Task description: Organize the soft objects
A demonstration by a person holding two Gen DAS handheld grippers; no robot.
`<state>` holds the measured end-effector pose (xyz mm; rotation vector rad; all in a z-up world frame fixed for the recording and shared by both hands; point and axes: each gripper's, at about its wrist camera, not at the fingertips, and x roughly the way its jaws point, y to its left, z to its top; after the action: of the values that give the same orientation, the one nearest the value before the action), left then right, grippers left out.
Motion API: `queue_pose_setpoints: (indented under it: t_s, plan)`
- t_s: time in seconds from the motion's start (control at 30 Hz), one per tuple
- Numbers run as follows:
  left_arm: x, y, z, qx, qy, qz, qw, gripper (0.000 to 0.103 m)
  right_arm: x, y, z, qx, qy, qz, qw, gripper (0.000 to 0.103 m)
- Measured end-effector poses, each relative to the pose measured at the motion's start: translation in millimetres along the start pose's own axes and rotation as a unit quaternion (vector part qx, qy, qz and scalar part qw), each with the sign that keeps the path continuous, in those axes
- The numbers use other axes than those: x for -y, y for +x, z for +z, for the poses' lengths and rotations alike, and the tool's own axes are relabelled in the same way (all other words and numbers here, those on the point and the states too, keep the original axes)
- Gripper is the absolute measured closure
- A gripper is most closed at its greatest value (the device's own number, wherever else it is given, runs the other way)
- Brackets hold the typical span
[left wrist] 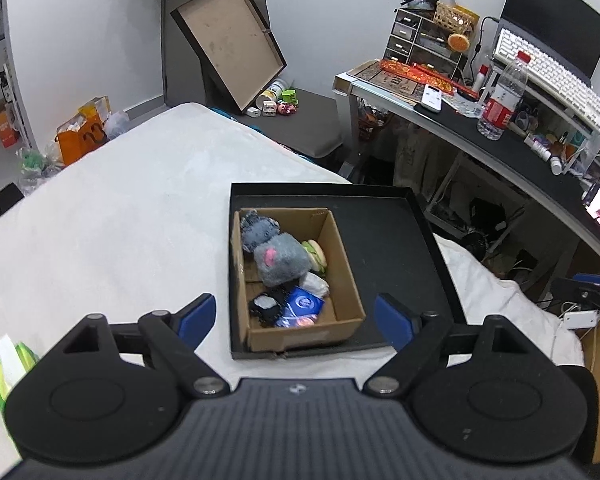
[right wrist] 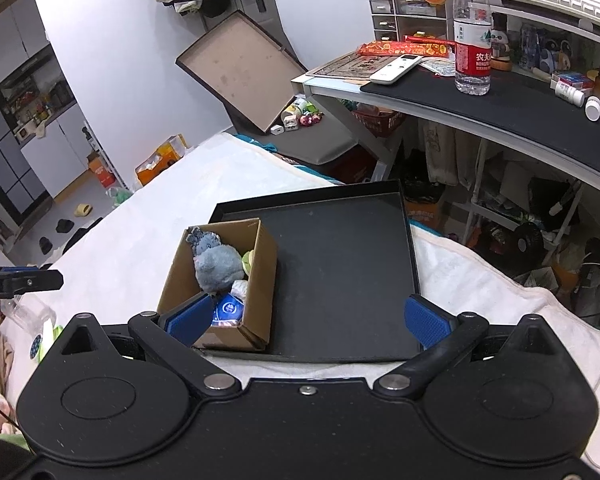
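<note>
A brown cardboard box (left wrist: 342, 256) stands in the left part of a black tray (left wrist: 396, 240) on the white bed. In it lie a grey plush toy (left wrist: 280, 262), a smaller grey-blue plush (left wrist: 256, 226), a green and tan soft item (left wrist: 316, 254), a blue packet (left wrist: 302, 308) and a small black item (left wrist: 264, 308). My left gripper (left wrist: 296, 316) is open and empty above the box's near end. In the right wrist view the box (right wrist: 260, 276), plush (right wrist: 216, 266) and tray (right wrist: 340, 280) show too. My right gripper (right wrist: 308, 318) is open and empty over the tray's near edge.
The white bed (left wrist: 120, 208) stretches left. A green tissue pack (left wrist: 12, 360) lies at the near left. A desk (left wrist: 500, 148) with a water bottle (left wrist: 502, 96), keyboard and clutter stands to the right. A brown box lid (left wrist: 228, 44) leans on a chair beyond the bed.
</note>
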<state>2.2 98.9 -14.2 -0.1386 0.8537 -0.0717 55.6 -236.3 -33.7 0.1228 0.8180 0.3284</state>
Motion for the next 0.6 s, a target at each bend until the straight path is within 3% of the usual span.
queue_pose_setpoints:
  t_s: [0.6]
  plan:
    - [28, -26, -46, 0.031, -0.039, 0.020, 0.9986, 0.013, -7, -26, -21, -0.003, 0.023, 0.011, 1.000, 0.000]
